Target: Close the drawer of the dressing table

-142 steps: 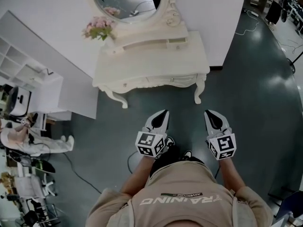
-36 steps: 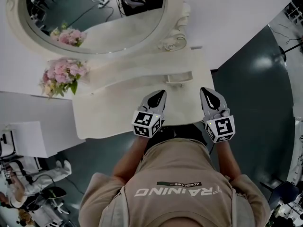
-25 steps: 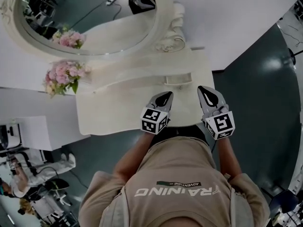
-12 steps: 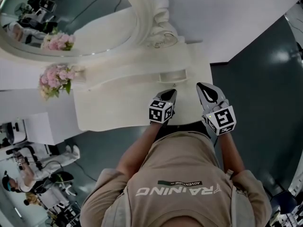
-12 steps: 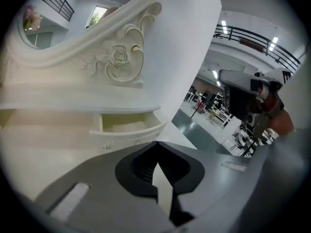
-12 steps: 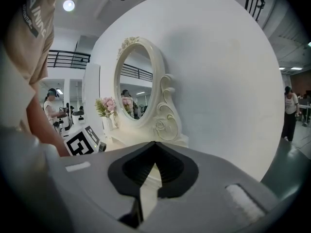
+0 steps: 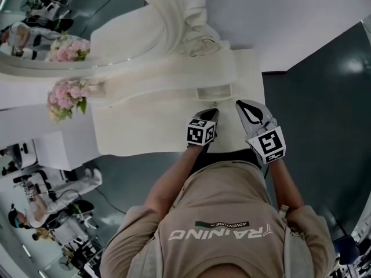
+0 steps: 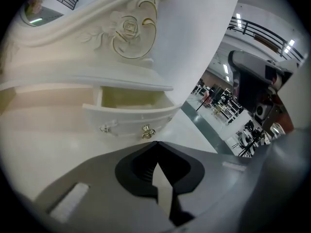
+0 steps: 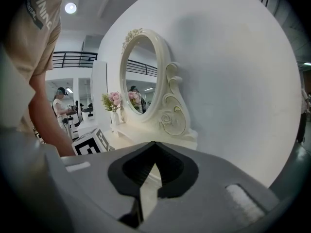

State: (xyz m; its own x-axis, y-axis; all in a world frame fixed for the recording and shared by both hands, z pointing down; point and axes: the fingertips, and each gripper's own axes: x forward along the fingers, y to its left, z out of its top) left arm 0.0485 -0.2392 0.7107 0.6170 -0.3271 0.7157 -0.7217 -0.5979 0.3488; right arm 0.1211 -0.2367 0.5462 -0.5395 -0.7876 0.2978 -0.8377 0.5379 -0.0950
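The small drawer (image 8: 130, 114) stands open near the dressing table's (image 7: 139, 133) right edge. The left gripper (image 8: 156, 142) points at its front, jaws together and empty. The right gripper (image 9: 154, 142) alongside is likewise closed on nothing.

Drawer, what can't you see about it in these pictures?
- Drawer bottom: in the left gripper view its own front panel hides it, so I cannot tell what, if anything, is inside.
- Knob: too small to make out in the head view.
- Drawer in the right gripper view: hidden behind the right gripper.
- Table legs: in the head view the tabletop hides them.
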